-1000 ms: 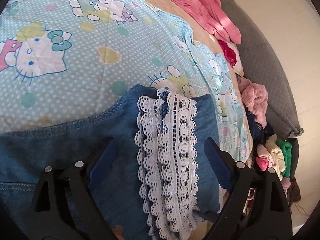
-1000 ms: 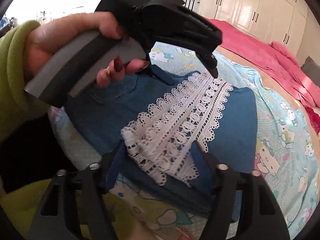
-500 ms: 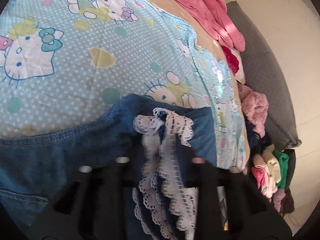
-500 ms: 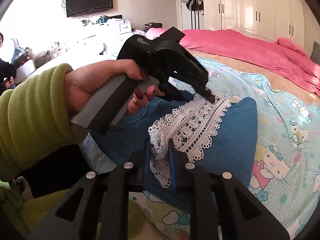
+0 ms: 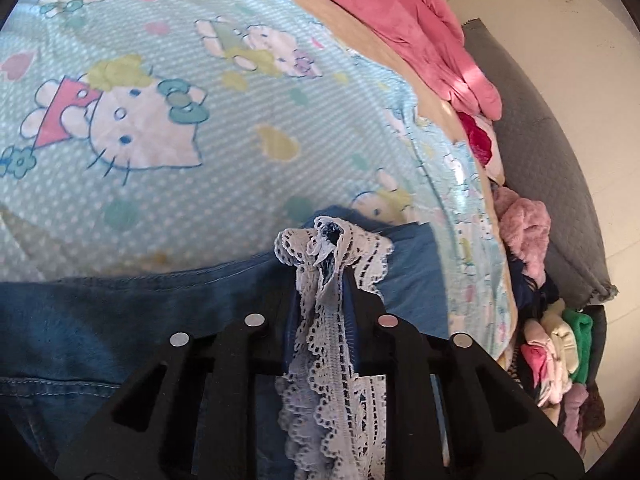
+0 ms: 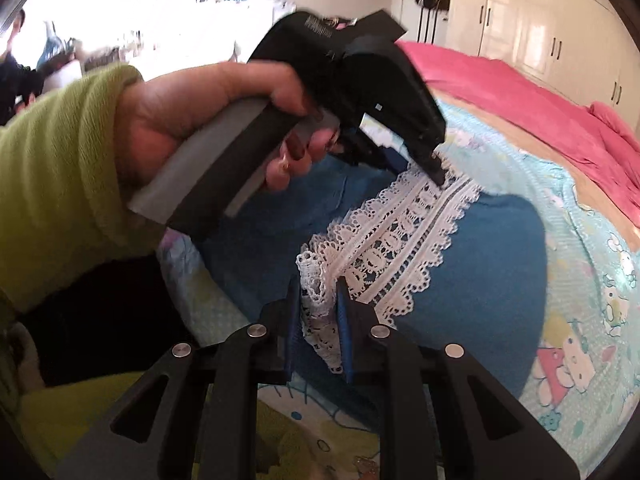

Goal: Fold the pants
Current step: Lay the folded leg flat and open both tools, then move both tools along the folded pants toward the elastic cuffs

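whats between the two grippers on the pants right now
In the right wrist view, only the white lace trim on the blue denim pants runs from right gripper to left gripper.

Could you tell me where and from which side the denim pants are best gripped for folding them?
On the white lace hem, at its two ends, coming in flat along the bed. It is the raised, bunchable edge, and the left gripper and right gripper are each shut on it.

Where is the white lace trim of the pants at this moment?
The white lace trim runs across the blue denim pants on the bed; the right gripper pinches its near end and the left gripper its far end.
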Available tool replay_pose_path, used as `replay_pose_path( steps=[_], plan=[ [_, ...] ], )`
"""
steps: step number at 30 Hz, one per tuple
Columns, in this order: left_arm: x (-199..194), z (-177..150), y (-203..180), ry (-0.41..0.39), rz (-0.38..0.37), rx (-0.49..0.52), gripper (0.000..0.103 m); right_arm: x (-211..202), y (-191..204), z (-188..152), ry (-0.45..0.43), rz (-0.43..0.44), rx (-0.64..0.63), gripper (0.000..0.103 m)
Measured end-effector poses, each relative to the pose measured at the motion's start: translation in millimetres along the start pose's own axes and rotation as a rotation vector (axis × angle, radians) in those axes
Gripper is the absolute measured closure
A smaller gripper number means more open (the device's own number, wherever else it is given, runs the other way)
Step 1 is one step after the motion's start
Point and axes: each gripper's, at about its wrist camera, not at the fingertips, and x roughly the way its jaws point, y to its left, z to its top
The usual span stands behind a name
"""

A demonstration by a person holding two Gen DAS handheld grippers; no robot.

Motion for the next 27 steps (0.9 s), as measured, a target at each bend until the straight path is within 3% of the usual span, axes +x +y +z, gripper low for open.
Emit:
replay_pose_path(
  steps=[9,12,14,21,27],
  plan=[
    [-12,-6,-2,-0.048,0.053,0.045,0.087,-7,-13,3,-0.008,0.053,0.052,0.083],
    [-13,-7,-1,-0.046,0.071,0.060,0.078,-12,-23,4,0.002,0.127,0.100,0.068],
    [-18,-9,1,-0.052,0.061,0.052,0.077,-23,-28,2,-0.018,0.156,0.114,0.065],
    [-61,-33,-7,-0.125,0.095,0.125,0.074,-69,-64,-7,-0.070,0.028,0.136,0.062],
    [-77,-78,-23,-0.122,0.095,0.196,0.074,-74,-87,-18,-0.039,-0.072,0.179,0.063]
  ],
)
